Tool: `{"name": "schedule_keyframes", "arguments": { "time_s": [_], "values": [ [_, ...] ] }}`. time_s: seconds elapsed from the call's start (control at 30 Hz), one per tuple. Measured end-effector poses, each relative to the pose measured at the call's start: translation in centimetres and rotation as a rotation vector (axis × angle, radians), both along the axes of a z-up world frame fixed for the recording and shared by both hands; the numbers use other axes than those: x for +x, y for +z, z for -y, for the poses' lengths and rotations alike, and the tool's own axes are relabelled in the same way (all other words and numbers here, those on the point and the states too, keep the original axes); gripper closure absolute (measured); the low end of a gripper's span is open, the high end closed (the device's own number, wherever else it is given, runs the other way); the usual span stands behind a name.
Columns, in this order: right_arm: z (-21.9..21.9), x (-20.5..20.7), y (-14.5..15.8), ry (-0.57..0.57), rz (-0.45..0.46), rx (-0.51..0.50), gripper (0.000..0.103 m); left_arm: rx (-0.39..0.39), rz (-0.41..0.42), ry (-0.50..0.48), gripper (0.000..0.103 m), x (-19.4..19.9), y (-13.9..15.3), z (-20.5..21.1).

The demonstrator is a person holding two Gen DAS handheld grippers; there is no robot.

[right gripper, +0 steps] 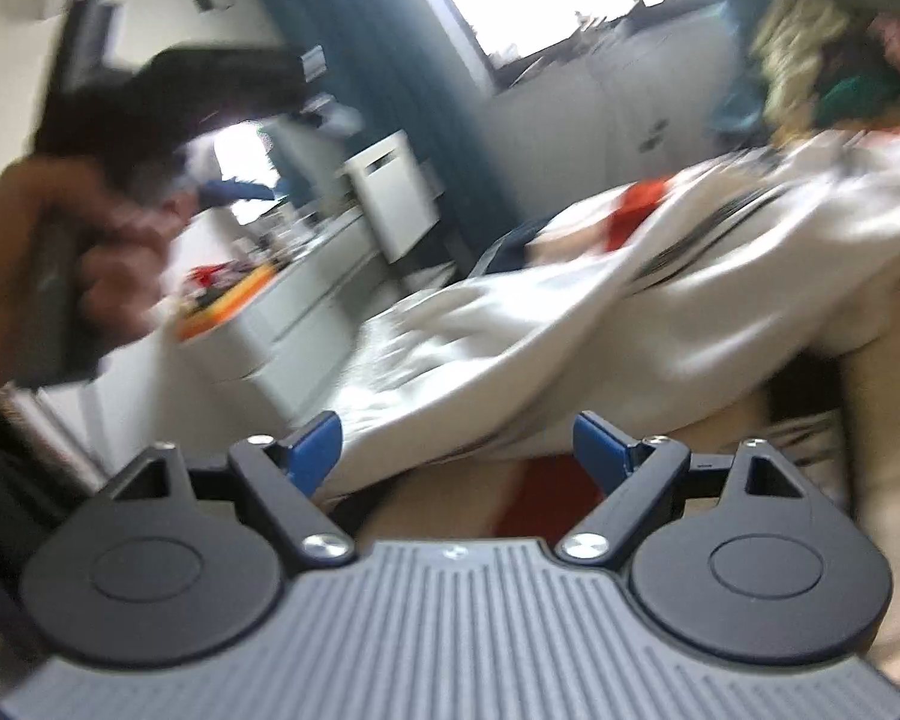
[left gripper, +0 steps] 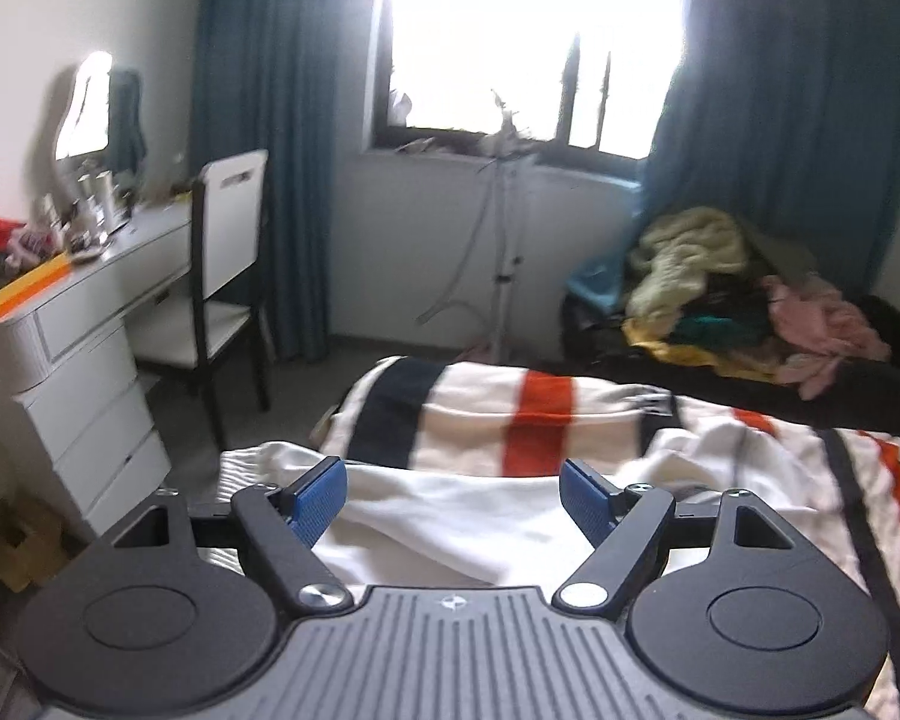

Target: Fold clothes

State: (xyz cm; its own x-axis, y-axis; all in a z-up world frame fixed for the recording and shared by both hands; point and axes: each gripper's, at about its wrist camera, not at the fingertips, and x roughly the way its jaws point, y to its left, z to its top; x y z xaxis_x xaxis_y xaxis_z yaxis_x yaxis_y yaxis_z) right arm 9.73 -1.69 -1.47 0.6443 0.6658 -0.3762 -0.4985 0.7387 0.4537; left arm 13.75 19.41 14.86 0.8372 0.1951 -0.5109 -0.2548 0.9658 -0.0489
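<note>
1. Left wrist view, sharp: the left gripper [left gripper: 453,495] has its jaws wide and empty over a white garment [left gripper: 450,516] at lower centre on the striped bed [left gripper: 510,414].
2. Only here: a clothes pile [left gripper: 744,294] at right and a desk [left gripper: 90,282] at left.
3. Right wrist view, blurred: the right gripper [right gripper: 456,450] also has wide, empty jaws, and a hand [right gripper: 84,264] at left holds the other gripper.

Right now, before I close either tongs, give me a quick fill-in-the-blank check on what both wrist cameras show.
1. Both the left tongs and the right tongs stand ____, gripping nothing.
2. The white garment lies on a bedspread striped in white, navy and ____.
3. The curtains beside the window are ____ in colour.
4. The chair stands at a white ____.

Missing words: open; orange; blue; dresser
</note>
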Motion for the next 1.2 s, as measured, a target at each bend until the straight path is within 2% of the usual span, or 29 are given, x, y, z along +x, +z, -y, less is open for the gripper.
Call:
{"name": "schedule_keyframes", "arguments": {
  "time_s": [0.17,0.3,0.43,0.57,0.8,1.0,1.2],
  "values": [
    [7.2,-0.5,0.7,-0.17,0.081,-0.057,0.017,0.005,0.069,-0.071,0.022,-3.4,-1.0,6.0],
    [11.2,-1.1,0.4,-0.254,0.15,-0.12,0.017,0.049,0.122,-0.102,0.019,-5.1,-3.2,10.1],
    [13.3,-1.5,-0.6,-0.294,0.203,-0.166,0.017,0.068,0.149,-0.129,0.019,-6.5,-6.1,13.0],
    [15.4,-1.8,-1.8,-0.324,0.225,-0.14,0.017,0.039,0.155,-0.151,0.019,-7.2,-9.7,15.1],
    [16.1,-1.7,-4.3,-0.343,0.237,-0.143,0.017,0.094,0.126,-0.162,0.019,-6.8,-16.1,18.2],
    [16.1,-2.0,-6.0,-0.35,0.236,-0.138,0.017,0.058,0.108,-0.161,0.018,-6.3,-19.1,17.9],
    [16.1,-1.9,-7.6,-0.376,0.209,-0.151,0.017,0.064,0.088,-0.193,0.015,-6.5,-20.6,18.1]
  ]
}}
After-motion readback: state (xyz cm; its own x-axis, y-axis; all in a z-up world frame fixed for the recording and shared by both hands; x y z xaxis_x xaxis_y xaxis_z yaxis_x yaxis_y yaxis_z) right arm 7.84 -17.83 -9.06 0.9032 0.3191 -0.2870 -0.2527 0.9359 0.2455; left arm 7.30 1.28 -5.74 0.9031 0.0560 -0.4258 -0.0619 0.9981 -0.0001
